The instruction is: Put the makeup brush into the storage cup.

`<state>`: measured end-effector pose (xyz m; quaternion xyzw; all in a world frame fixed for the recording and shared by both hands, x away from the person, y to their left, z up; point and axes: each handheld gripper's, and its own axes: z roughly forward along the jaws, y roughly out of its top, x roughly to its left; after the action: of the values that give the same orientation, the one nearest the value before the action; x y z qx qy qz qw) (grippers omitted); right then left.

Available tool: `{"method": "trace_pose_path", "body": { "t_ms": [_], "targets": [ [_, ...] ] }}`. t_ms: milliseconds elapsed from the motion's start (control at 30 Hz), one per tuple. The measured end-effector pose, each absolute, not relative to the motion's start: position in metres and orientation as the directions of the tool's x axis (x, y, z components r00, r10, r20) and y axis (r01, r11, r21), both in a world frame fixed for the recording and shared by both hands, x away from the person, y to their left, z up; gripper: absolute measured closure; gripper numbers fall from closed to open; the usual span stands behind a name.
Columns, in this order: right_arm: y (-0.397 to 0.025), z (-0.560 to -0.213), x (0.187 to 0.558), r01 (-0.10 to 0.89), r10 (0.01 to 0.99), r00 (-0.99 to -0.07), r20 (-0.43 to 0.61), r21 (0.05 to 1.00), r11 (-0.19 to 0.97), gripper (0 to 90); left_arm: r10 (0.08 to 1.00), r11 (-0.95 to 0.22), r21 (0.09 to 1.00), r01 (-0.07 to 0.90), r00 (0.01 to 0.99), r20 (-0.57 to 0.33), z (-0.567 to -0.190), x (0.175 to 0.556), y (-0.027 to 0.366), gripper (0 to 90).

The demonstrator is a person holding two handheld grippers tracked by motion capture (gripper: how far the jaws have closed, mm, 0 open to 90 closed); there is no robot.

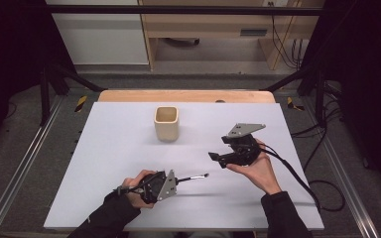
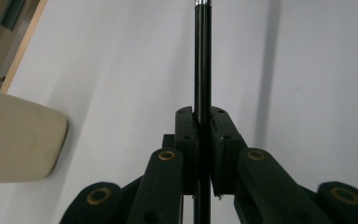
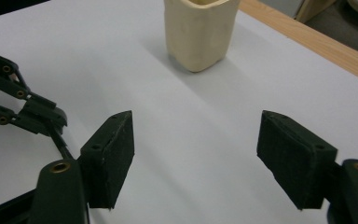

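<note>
Gripping a thin black rod (image 1: 192, 177) at the near left, the left hand-held gripper (image 1: 174, 180) is clamped tight on it. Farther right, the right hand-held gripper (image 1: 217, 156) hangs with jaws wide apart. Beyond both, a cream cup (image 1: 166, 123) stands upright on the white worktop (image 1: 109, 148).

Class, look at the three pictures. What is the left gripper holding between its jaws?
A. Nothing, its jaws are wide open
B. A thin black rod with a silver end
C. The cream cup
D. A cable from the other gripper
B: in the left gripper view the left gripper has its jaws closed on the thin black rod, while the cream cup stands apart on the table.
</note>
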<state>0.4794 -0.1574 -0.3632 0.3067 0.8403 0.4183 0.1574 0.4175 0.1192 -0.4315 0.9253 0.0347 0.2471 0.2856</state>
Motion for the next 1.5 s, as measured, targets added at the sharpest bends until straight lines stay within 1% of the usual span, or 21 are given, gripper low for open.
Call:
{"method": "trace_pose_path", "body": {
  "t_ms": [100,133,233,367,433,467,500,567,600,633,733,833,867,900,933,967,1000,1033,1067,1233,1500],
  "targets": [
    [-0.162,-0.365,0.479,0.386,0.667,-0.745,-0.004,0.812,0.437,25.7,0.224,-0.828,0.558,-0.058,0.878,0.424,-0.432,0.418,0.12,83.2],
    [-0.165,-0.367,0.479,0.402,0.685,-0.728,0.019,0.822,0.404,23.2,0.244,-0.816,0.576,-0.041,0.88,0.408,-0.434,0.419,0.122,83.2],
    [-0.169,-0.369,0.478,0.412,0.7,-0.714,0.026,0.824,0.389,21.2,0.264,-0.809,0.588,-0.023,0.879,0.397,-0.434,0.419,0.123,83.2],
    [-0.177,-0.376,0.476,0.419,0.725,-0.687,0.049,0.842,0.34,20.0,0.322,-0.777,0.629,0.028,0.876,0.359,-0.436,0.422,0.129,83.2],
    [-0.181,-0.379,0.475,0.415,0.73,-0.681,0.059,0.852,0.318,19.0,0.332,-0.772,0.634,0.039,0.875,0.351,-0.436,0.422,0.13,83.2],
    [-0.182,-0.381,0.474,0.413,0.734,-0.676,0.062,0.857,0.308,18.4,0.359,-0.758,0.65,0.062,0.871,0.336,-0.436,0.424,0.131,83.2],
    [-0.182,-0.381,0.474,0.413,0.734,-0.676,0.062,0.857,0.308,18.4,0.359,-0.758,0.65,0.062,0.871,0.336,-0.436,0.424,0.131,83.2],
    [-0.184,-0.382,0.472,0.412,0.739,-0.67,0.069,0.863,0.292,17.7,0.386,-0.737,0.67,0.085,0.867,0.316,-0.435,0.425,0.133,83.2],
    [-0.185,-0.384,0.47,0.413,0.743,-0.664,0.08,0.868,0.275,16.9,0.414,-0.719,0.687,0.106,0.858,0.302,-0.435,0.426,0.135,83.2],
    [-0.185,-0.384,0.47,0.413,0.743,-0.664,0.08,0.868,0.275,16.9,0.414,-0.719,0.687,0.106,0.858,0.302,-0.435,0.426,0.135,83.2],
    [-0.186,-0.388,0.466,0.411,0.75,-0.655,0.094,0.877,0.249,15.4,0.467,-0.684,0.714,0.147,0.841,0.274,-0.433,0.427,0.138,83.2],
    [-0.185,-0.391,0.462,0.404,0.747,-0.656,0.106,0.885,0.229,15.0,0.497,-0.662,0.729,0.173,0.829,0.255,-0.432,0.429,0.141,83.2],
    [-0.185,-0.391,0.461,0.404,0.746,-0.656,0.115,0.888,0.218,14.8,0.512,-0.641,0.745,0.188,0.827,0.232,-0.432,0.429,0.142,83.2],
    [-0.185,-0.392,0.46,0.406,0.744,-0.656,0.125,0.89,0.208,14.8,0.512,-0.641,0.745,0.188,0.827,0.232,-0.432,0.429,0.142,83.2],
    [-0.184,-0.394,0.459,0.405,0.744,-0.655,0.129,0.892,0.202,14.8,0.533,-0.622,0.754,0.211,0.819,0.211,-0.432,0.43,0.144,83.2],
    [-0.184,-0.394,0.459,0.405,0.744,-0.655,0.129,0.892,0.202,14.8,0.533,-0.622,0.754,0.211,0.819,0.211,-0.432,0.43,0.144,83.2],
    [-0.183,-0.396,0.458,0.404,0.742,-0.658,0.13,0.892,0.202,14.8,0.55,-0.592,0.77,0.239,0.818,0.169,-0.432,0.432,0.145,83.2],
    [-0.183,-0.396,0.458,0.404,0.742,-0.658,0.13,0.892,0.202,14.8,0.55,-0.592,0.77,0.239,0.818,0.169,-0.432,0.432,0.145,83.3],
    [-0.181,-0.398,0.457,0.407,0.745,-0.654,0.131,0.891,0.201,14.7,0.563,-0.576,0.776,0.257,0.813,0.148,-0.433,0.433,0.146,83.2],
    [-0.179,-0.398,0.455,0.415,0.747,-0.646,0.157,0.894,0.172,16.3,0.588,-0.554,0.784,0.281,0.798,0.129,-0.433,0.434,0.148,83.2],
    [-0.176,-0.397,0.453,0.41,0.727,-0.659,0.19,0.902,0.136,18.2,0.629,-0.503,0.808,0.306,0.771,0.099,-0.429,0.435,0.15,83.2]
  ]
}}
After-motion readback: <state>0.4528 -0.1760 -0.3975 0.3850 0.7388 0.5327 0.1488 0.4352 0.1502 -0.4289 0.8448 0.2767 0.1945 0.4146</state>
